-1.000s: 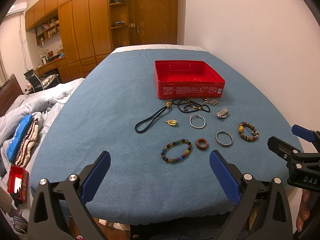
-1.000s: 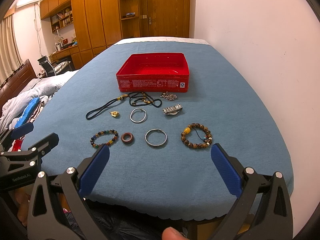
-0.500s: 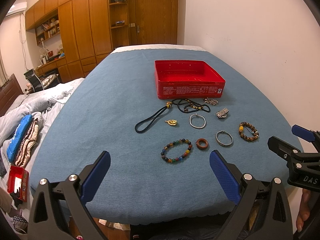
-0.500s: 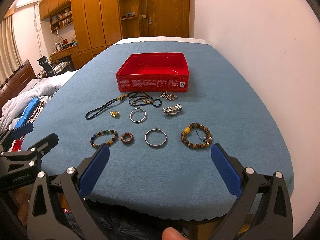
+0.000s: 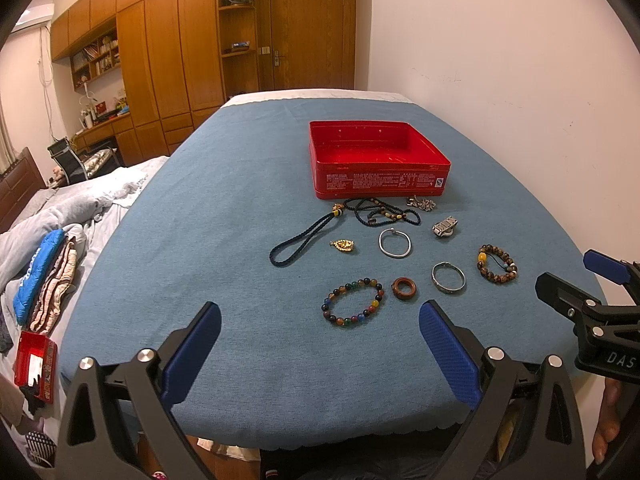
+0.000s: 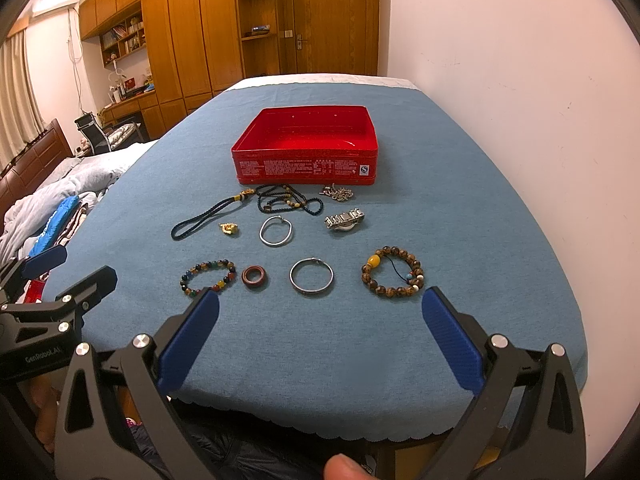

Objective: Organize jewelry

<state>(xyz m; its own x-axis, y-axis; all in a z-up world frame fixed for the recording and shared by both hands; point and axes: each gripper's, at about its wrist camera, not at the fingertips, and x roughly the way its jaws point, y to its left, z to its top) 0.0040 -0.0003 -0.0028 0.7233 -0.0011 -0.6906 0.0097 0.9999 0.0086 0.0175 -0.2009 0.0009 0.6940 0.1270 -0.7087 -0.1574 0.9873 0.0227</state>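
Both grippers spread wide, nothing held: left gripper (image 5: 320, 344), right gripper (image 6: 320, 334), at near cloth edge. W/ red tin (image 6: 305, 168) as landmark: bead bracelets (image 6: 208, 278), rings (image 6: 311, 276) nearest; cords (image 6: 286, 200), watch (image 6: 344, 219) just before tin. Nothing blocks it.

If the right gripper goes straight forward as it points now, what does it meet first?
Probably the silver bangle, which lies almost centred ahead of the open right gripper; depth is uncertain.

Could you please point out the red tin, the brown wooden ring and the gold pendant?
red tin (image 6: 304, 170): right wrist view, front wall.
brown wooden ring (image 6: 254, 277): right wrist view, its band.
gold pendant (image 5: 343, 245): left wrist view, its body.
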